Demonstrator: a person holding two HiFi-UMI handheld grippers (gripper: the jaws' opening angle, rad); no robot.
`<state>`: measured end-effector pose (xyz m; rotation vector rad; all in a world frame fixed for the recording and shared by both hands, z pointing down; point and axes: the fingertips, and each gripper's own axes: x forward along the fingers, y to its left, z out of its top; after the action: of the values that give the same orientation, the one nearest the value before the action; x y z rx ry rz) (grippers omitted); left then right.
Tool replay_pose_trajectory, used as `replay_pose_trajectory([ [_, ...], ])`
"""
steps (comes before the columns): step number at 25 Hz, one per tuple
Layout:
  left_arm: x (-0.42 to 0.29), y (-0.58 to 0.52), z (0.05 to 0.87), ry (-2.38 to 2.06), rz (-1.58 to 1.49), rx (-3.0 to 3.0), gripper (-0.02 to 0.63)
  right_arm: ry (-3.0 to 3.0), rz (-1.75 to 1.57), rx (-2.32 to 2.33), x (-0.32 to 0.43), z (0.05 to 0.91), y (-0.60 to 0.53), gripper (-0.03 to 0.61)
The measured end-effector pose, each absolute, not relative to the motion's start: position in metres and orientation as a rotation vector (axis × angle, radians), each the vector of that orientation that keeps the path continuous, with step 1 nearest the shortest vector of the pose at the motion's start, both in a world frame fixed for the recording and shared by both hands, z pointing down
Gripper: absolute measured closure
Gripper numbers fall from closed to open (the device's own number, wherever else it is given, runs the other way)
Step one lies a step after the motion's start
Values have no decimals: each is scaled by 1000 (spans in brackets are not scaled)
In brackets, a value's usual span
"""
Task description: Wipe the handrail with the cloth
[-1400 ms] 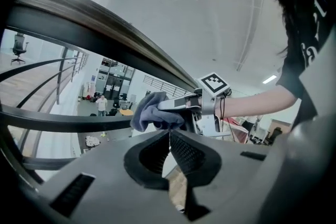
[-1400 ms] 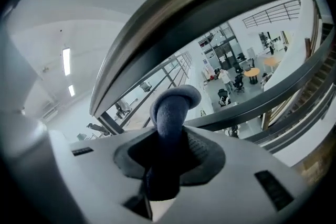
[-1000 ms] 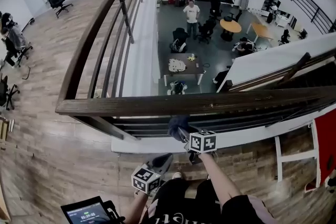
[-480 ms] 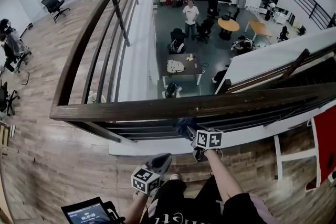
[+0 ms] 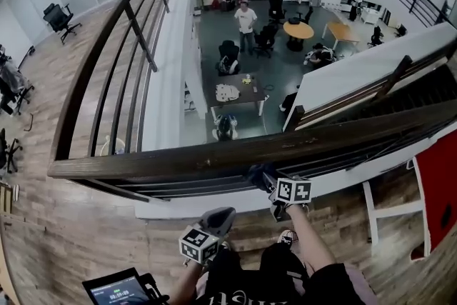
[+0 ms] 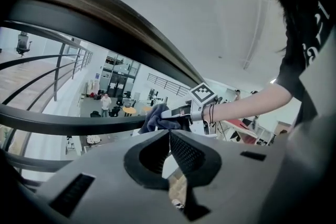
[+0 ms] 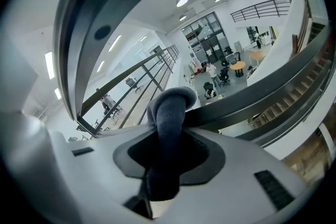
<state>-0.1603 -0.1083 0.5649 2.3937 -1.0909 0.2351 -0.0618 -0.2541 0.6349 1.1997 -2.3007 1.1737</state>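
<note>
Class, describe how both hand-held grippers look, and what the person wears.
Left hand-held gripper and right hand-held gripper: pale grey shells, dark pads, each with a black-and-white marker cube. Black short-sleeved T-shirt, white lettering; thin dark wristbands.

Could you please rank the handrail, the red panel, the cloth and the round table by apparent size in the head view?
1. handrail, spanning the frame.
2. red panel, cut by the edge.
3. cloth and round table look alike; the table is far below, so no ranking.

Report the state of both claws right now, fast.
Left claw: closed, nothing between its jaws.
Right claw: closed on the dark blue fabric cloth.
</note>
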Motion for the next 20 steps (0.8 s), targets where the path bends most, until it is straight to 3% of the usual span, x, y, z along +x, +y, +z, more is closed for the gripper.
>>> replay_pose_trajectory([
  [20, 128, -149, 595, -915, 349, 2446, 609, -2199, 1161, 1523, 354, 656, -338, 474],
])
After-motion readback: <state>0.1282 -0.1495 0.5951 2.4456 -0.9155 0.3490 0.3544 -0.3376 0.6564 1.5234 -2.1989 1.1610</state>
